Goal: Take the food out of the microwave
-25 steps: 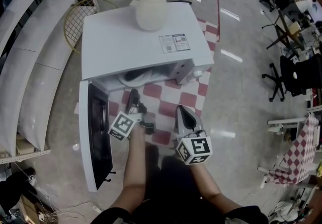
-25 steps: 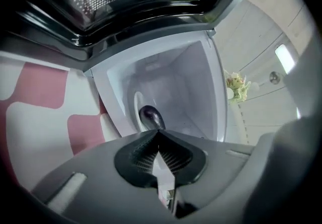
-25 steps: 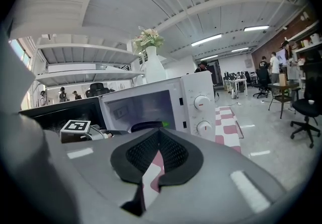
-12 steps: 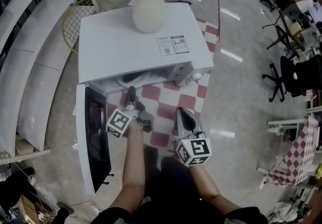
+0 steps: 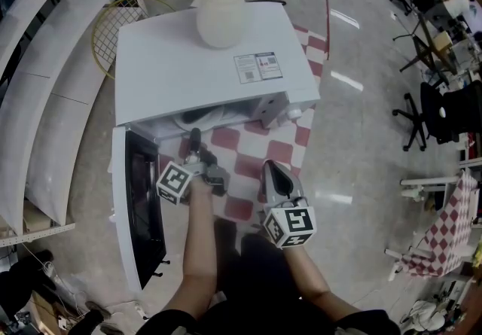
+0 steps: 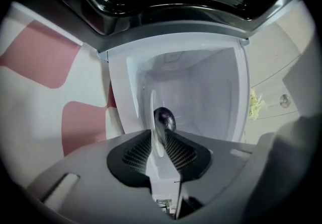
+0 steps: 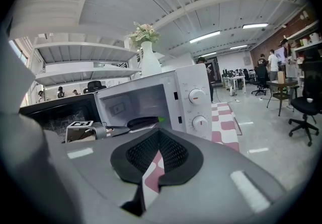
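Our left gripper is clamped on the rim of the thin white plate inside the white box microwave. If we tilt it, the dark purple eggplant on that plate may roll off. Our right gripper waits before the microwave, jaws together, empty.

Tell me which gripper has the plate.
The left gripper: its jaws are shut on the plate at the mouth of the microwave. The right gripper holds nothing and hangs outside it.
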A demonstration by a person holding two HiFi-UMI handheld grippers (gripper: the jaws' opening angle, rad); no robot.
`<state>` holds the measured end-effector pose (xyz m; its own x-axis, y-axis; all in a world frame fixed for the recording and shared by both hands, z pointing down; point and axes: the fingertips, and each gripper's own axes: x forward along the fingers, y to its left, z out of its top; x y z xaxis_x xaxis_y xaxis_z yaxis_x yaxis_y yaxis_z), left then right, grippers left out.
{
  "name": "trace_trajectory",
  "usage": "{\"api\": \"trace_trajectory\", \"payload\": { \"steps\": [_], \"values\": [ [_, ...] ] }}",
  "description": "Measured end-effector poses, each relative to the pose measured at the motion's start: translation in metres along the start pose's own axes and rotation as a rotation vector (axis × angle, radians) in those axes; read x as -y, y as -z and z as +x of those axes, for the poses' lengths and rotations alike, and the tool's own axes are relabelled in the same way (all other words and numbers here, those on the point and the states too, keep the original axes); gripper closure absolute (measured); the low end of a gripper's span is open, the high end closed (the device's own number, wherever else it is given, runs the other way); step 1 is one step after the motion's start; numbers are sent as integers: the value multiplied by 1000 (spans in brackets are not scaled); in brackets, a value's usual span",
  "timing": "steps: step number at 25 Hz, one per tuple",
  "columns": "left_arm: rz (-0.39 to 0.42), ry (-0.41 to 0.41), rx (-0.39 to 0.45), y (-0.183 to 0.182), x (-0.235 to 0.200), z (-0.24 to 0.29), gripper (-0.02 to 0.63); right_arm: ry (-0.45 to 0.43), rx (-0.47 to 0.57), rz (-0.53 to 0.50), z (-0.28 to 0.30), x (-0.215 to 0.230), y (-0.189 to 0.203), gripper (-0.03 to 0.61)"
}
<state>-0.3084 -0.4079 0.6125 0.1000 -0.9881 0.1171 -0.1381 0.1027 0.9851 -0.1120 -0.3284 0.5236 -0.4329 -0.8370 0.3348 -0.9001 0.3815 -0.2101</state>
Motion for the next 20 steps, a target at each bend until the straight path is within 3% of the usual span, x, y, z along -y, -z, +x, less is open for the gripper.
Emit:
{"api": "trace_trajectory", "payload": {
  "steps": [8,20],
  "values": [
    [-17,-30,-20,1,-4,10,525,7,-7,-4,1,2,2,578],
    [-57,-41,-28,1,-7,13,580,10,-13,-8,-2,5,5,578]
  ]
}}
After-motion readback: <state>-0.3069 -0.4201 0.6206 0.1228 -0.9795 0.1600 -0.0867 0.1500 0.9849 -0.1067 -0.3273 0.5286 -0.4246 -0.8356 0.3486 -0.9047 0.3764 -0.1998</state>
